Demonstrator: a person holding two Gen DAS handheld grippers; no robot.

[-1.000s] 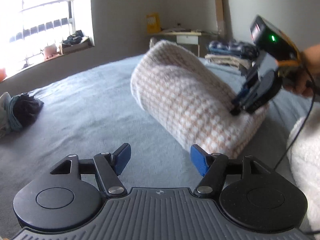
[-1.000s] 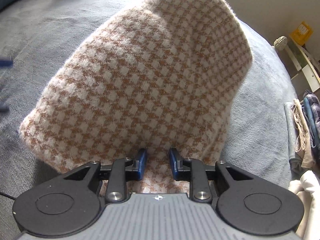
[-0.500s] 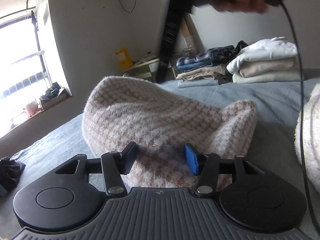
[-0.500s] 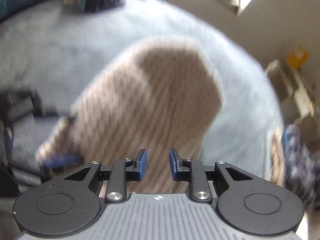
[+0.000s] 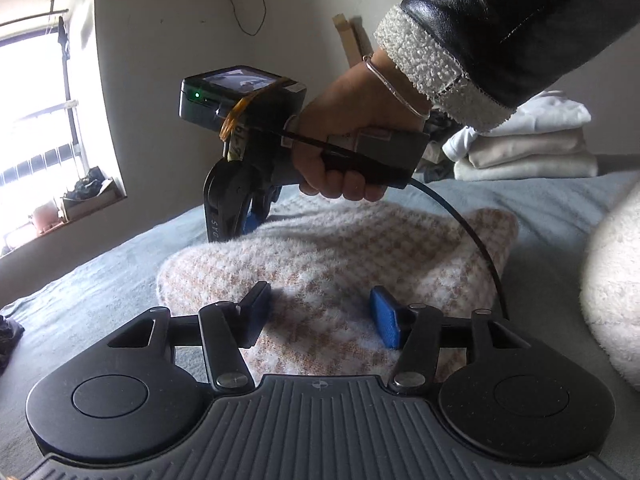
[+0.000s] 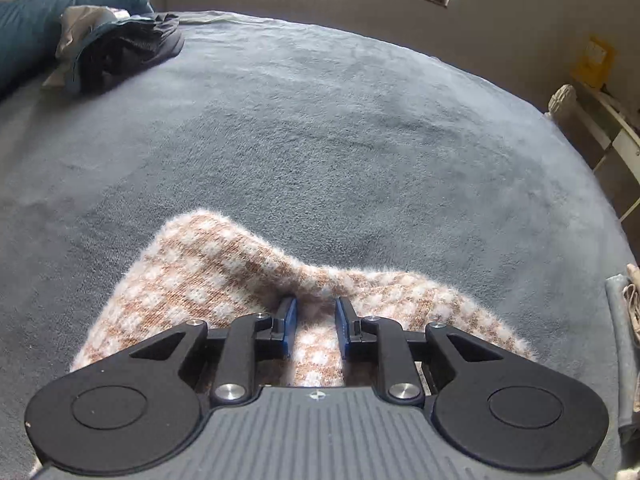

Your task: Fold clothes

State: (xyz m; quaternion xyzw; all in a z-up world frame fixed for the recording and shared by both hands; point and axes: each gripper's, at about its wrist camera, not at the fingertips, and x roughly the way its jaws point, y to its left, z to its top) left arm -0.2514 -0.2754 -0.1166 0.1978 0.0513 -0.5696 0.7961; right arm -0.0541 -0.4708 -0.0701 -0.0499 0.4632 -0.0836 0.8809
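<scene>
- Checked sweater is laid folded on the grey bed, its long axis running from 7 to 1 o'clock.
- Left hand-held gripper is spread apart over the near end, nothing pinched.
- Right hand-held gripper, having just narrowed, is clenched on the far edge.
- Folded clothes are stacked beyond at 2 o'clock.

We see a grey-blue bed: a checked tan-and-white sweater lies at six o'clock, dark crumpled clothes at ten o'clock.
</scene>
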